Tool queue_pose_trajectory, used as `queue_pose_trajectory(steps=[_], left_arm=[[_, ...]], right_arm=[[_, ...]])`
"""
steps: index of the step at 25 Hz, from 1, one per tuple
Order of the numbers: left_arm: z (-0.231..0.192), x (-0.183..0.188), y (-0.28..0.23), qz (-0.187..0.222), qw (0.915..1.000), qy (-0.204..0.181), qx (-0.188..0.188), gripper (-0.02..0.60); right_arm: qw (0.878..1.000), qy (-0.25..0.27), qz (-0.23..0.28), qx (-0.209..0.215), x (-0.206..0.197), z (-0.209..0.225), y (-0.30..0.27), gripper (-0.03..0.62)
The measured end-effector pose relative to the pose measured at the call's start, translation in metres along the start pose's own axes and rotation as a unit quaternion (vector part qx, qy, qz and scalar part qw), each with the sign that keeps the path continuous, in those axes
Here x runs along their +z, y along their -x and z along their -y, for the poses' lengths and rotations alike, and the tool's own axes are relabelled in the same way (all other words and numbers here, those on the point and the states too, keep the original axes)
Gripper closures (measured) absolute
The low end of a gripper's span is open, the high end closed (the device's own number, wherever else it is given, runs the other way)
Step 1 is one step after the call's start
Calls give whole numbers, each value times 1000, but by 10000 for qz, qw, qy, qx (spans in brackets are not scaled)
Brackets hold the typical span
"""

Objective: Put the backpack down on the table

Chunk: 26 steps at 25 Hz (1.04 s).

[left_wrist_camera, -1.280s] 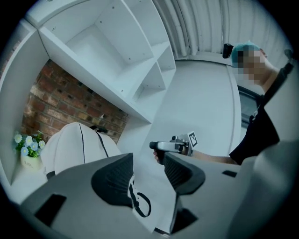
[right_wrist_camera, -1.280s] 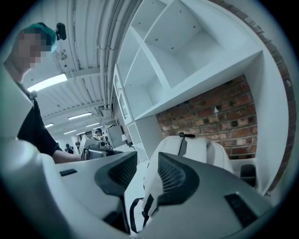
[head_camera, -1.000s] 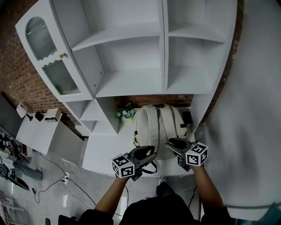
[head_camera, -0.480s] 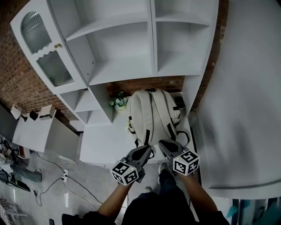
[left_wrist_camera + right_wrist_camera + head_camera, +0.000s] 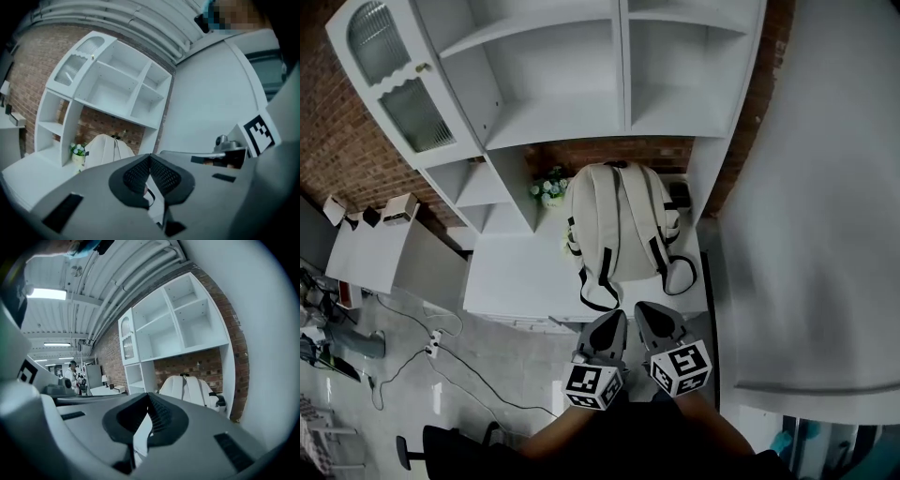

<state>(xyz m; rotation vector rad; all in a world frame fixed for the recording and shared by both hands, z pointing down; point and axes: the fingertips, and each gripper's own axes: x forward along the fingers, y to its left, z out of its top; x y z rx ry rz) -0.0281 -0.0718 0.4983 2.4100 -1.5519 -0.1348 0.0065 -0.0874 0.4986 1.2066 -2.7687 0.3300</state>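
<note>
Backpack [image 5: 619,220], cream with black strap ends, stands upright on the white table [image 5: 511,281]. It sits in the brick-backed recess under the white shelf unit [image 5: 572,84], straps facing the person. Two black strap loops [image 5: 592,286] trail over the table toward its front edge. A small pot of flowers [image 5: 546,190] sits just beside the pack on its left. A dark object [image 5: 678,194], too small to identify, lies between the pack and the shelf unit's right upright.

Both tools hang side by side off the table, on the person's side of its front edge. The left tool [image 5: 616,317] and the right tool [image 5: 643,307] each have their jaws pressed together on nothing, and nothing stands between them and the pack. A broad white wall [image 5: 806,234] fills the right of the head view.

Only the head view shows the cable [image 5: 422,352] on the floor. The right gripper view alone shows ceiling lights [image 5: 47,294] and, far off, what may be a person [image 5: 71,372] standing.
</note>
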Motion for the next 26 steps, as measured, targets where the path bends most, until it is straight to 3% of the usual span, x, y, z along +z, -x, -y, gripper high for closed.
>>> queue_pose_trajectory(steps=[6,12,26], left_arm=[[13,-11,15,120,9988,-144,453,565],[24,-26,32,41,9975,-487,512,565],[-5,-24,74,118,9950,-838,535,565]], right_arm=[[9988,210,-350,-259,-30,-4,26,576],[9968,239,-386,-664,-46,-11,45,576],[9971,499,-235,-529,-48,-64,26,577]])
